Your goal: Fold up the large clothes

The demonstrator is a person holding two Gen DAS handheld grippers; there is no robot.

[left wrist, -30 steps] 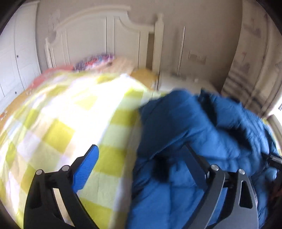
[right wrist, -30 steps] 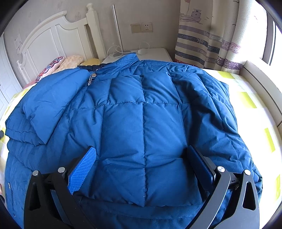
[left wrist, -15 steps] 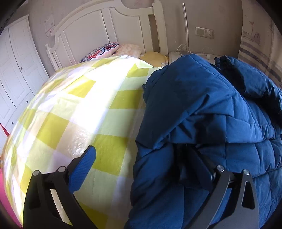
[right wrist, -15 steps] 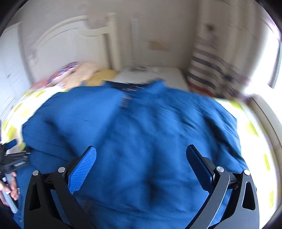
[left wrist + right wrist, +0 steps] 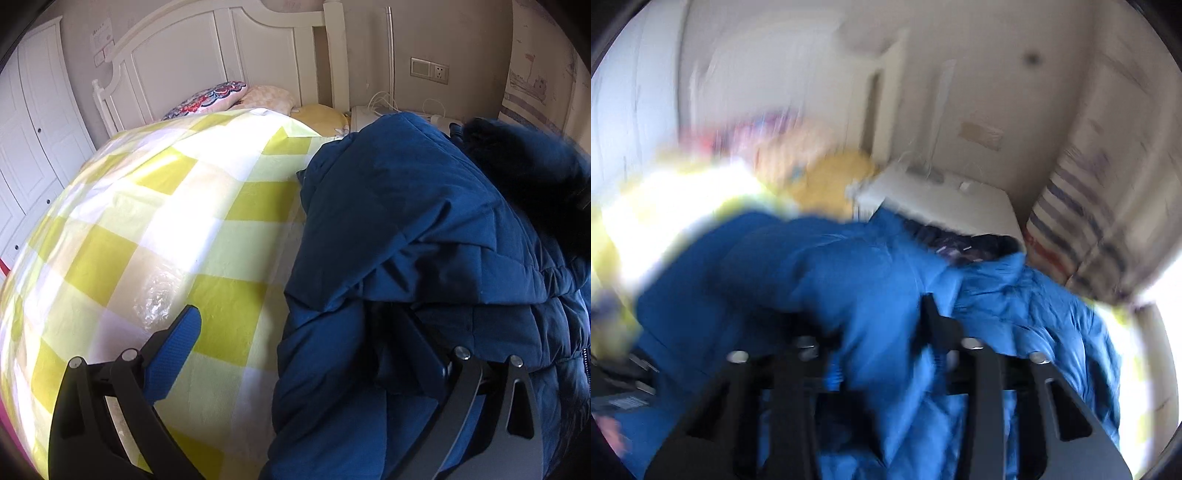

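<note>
Bare checked bedspread (image 5: 155,229) lies open left of the jacket (image 5: 424,229), giving passage up to the pillows (image 5: 221,96) and headboard (image 5: 229,55). The bunched jacket fills the right side. Behind it the nightstand (image 5: 369,114) and curtain (image 5: 1082,221) bound the far corner; wardrobe doors (image 5: 33,140) stand at far left.

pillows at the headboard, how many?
3: a patterned pillow on the left, a pale pillow beside it, a yellow pillow nearest the nightstand. The quilt may hide more.
</note>
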